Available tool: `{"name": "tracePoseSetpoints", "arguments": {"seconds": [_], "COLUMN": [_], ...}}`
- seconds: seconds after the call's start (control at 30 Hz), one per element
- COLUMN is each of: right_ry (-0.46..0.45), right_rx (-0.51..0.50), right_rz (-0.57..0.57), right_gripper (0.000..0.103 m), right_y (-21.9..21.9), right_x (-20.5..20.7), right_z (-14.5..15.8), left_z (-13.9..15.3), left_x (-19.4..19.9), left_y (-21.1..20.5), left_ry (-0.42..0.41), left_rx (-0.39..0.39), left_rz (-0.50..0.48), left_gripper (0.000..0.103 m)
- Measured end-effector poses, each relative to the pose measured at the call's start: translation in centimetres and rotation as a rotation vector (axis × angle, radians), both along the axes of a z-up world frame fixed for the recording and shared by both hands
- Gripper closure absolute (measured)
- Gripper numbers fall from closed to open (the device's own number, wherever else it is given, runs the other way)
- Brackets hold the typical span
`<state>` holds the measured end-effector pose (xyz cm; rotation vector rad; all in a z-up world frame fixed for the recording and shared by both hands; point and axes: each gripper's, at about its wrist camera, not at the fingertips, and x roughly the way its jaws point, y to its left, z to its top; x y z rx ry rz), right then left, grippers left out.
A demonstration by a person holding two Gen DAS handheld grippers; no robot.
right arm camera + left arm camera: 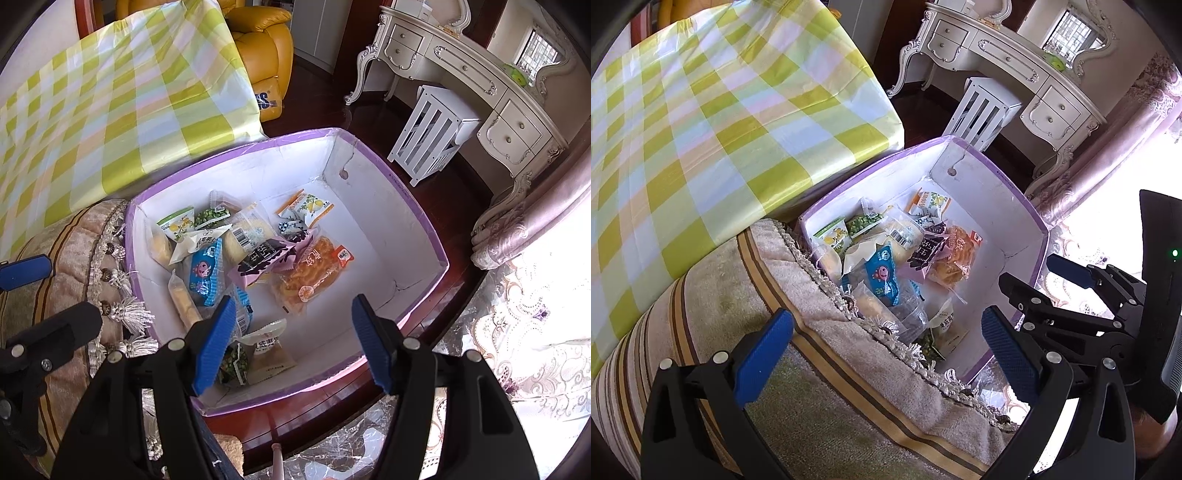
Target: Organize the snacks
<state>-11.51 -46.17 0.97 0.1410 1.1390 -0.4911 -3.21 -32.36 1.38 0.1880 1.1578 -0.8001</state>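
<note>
While both grippers hang over things, left gripper (886, 347) wide apart, empty, above striped cushion (713, 306); right gripper (291, 343) apart, empty, snack packets (236, 258) in purple box (424, 206) below.

A white-lined box (369, 221) with a lilac rim holds snack packets in green, blue (205, 275), orange (314, 269) and black-and-pink, beside a yellow-green checked cloth (701, 122), a beige cushion (738, 295) with brown stripes, and black grippers with blue fingers (218, 343).
</note>
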Motion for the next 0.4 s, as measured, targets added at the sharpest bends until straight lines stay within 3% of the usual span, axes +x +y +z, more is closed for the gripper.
{"name": "tracePoseSetpoints", "arguments": {"seconds": [0.3,0.4], "right_ry": [-0.013,-0.036], "right_rx": [0.008,0.021], "right_rz": [-0.001,0.007], "right_gripper": [0.033,0.031], "right_y": [-0.2,0.5], "right_x": [-0.1,0.3], "right_z": [0.3,1.4], "left_z": [0.4,1.6], "left_x": [0.5,0.7], "left_y": [0.2,1.6], "left_ry": [0.017,-0.024], "left_rx": [-0.003,-0.004], "left_rz": [0.031,0.071], "left_gripper": [0.004,0.004]}}
